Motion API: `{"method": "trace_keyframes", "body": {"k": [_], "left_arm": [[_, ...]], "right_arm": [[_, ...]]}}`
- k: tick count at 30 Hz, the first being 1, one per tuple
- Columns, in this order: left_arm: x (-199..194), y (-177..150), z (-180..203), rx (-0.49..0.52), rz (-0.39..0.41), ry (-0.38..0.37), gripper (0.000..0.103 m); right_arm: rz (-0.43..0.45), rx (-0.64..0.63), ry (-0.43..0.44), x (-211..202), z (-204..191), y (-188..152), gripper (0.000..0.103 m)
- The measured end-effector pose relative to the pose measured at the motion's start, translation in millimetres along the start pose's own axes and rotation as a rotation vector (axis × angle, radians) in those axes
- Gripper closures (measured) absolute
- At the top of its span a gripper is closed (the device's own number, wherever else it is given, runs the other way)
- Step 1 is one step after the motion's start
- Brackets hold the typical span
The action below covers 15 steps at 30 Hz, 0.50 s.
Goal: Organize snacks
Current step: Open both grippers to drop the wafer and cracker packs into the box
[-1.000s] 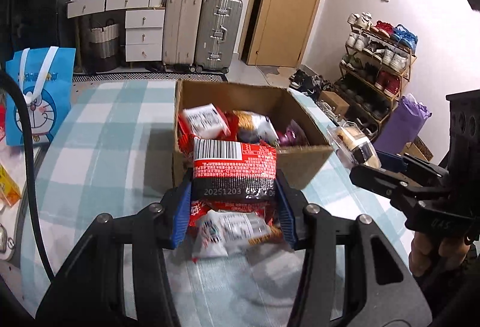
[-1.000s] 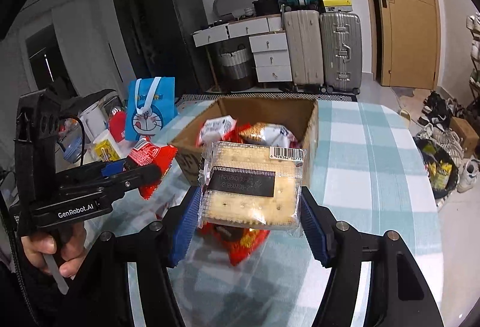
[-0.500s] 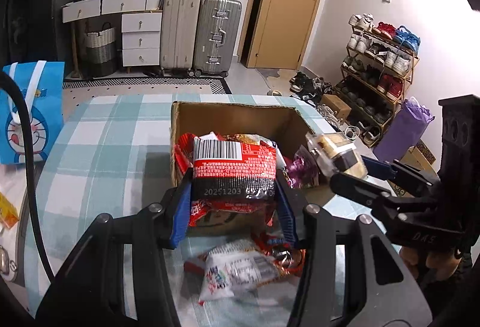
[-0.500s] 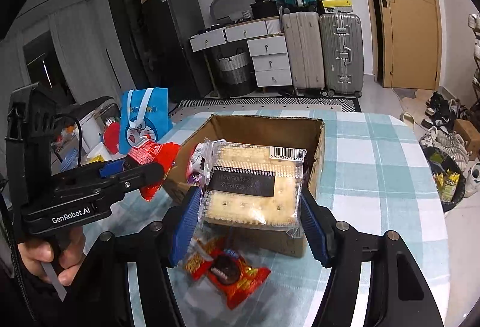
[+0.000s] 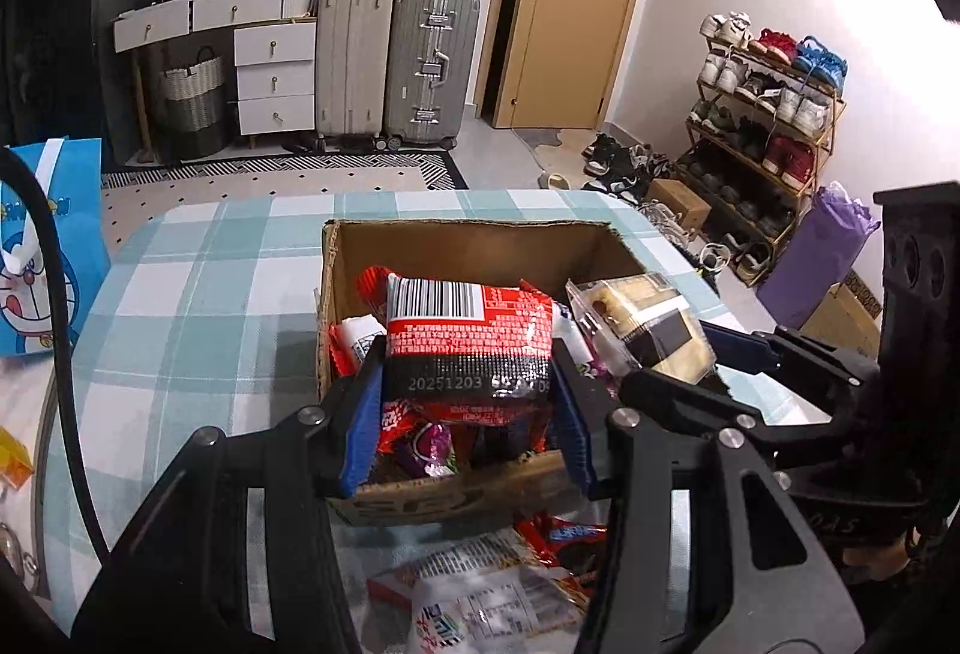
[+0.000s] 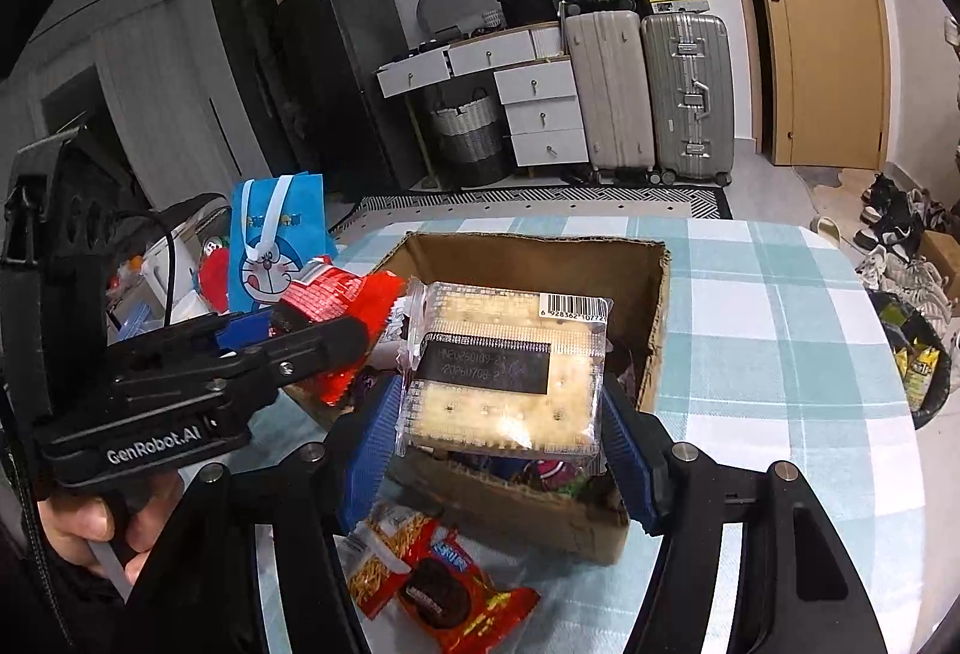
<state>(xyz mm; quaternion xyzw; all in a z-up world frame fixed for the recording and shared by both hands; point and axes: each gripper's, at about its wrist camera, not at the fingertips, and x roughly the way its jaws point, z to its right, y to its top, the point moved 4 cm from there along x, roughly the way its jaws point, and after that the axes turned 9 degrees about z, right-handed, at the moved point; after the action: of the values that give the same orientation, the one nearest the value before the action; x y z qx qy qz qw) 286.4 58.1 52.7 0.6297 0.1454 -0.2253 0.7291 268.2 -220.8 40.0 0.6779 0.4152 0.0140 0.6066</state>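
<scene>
My left gripper (image 5: 468,414) is shut on a red snack packet (image 5: 468,342) with a barcode, held over the open cardboard box (image 5: 468,234). My right gripper (image 6: 501,444) is shut on a clear pack of crackers (image 6: 504,366), also over the box (image 6: 540,252). In the left wrist view the cracker pack (image 5: 642,318) and right gripper appear at the right. In the right wrist view the red packet (image 6: 342,306) and left gripper appear at the left. Several packets lie inside the box.
Loose snack packets (image 6: 432,582) lie on the checked tablecloth (image 6: 780,354) in front of the box; they also show in the left wrist view (image 5: 480,594). A blue cartoon bag (image 6: 276,246) stands left. Suitcases, drawers and a shoe rack (image 5: 768,132) stand beyond the table.
Both grippers have moved forward with their packets, from before the box's front wall to over its opening. The loose packets now lie nearer the bottom of both views.
</scene>
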Motion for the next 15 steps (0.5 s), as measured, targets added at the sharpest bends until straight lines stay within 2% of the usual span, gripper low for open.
{"method": "trace_keyframes", "body": {"k": [15], "left_arm": [[32, -15, -11, 0.009, -0.039, 0.017, 0.056]], "right_arm": [[-0.021, -0.019, 0.017, 24, 3, 0, 0.038]]}}
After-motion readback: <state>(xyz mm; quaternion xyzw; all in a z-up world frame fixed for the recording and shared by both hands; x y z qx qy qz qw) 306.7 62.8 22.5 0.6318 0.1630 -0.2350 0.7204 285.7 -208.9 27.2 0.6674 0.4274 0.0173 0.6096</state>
